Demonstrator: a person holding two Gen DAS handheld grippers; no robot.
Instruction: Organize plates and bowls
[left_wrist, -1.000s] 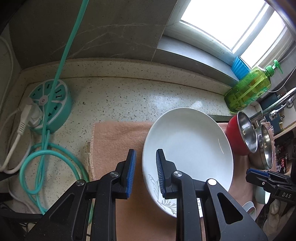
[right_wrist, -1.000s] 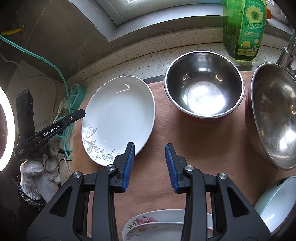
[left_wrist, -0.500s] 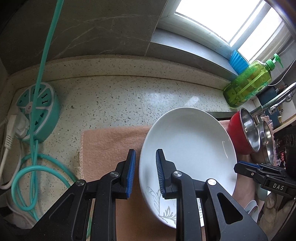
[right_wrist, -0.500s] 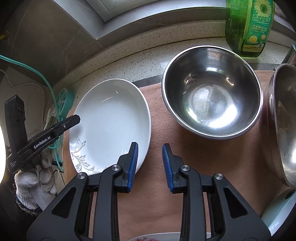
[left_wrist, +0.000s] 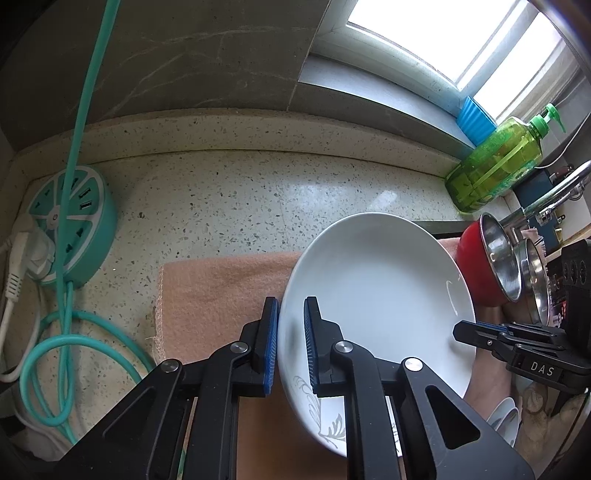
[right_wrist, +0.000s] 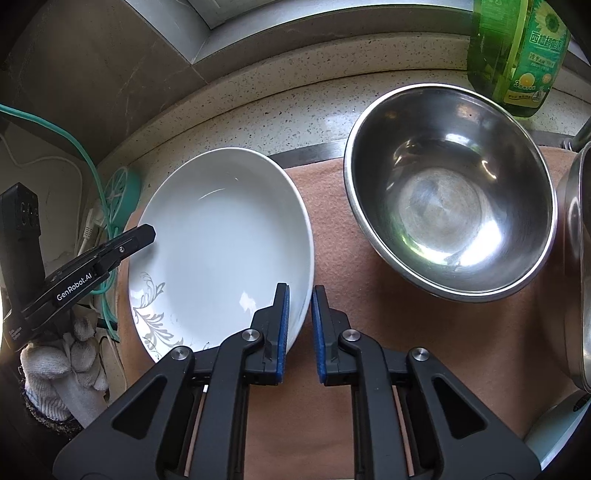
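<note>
Now the white plate (left_wrist: 380, 295) is pinched on both sides: the left gripper (left_wrist: 290, 345) has just been closing, and its blue pads are pressed on the plate's left rim, one pad outside and one inside. The right gripper (right_wrist: 300, 328) has just been closing too, w/ the plate's right rim held tight between its pads. The plate is found on the pink cloth (right_wrist: 351, 295), near the left end, just beside the steel bowl (right_wrist: 450, 192) but apart from it. In the left wrist view the plate looks tipped, w/ its left edge a bit up off the cloth, tho how far cannot be told. So the grab seems done, and a lift w/ both grippers is prob. next, maybe toward the other plates; that is only a guess. Compared w/ a second ago, the right jaws were spread wide and empty over bare cloth, and the plate's rim was not yet between them. The left jaws were a bit wider then, and the rim was already between them. The steel bowl, green soap bottle (right_wrist: 517, 55) and teal power hub (left_wrist: 70, 229) are kept where they were.
</note>
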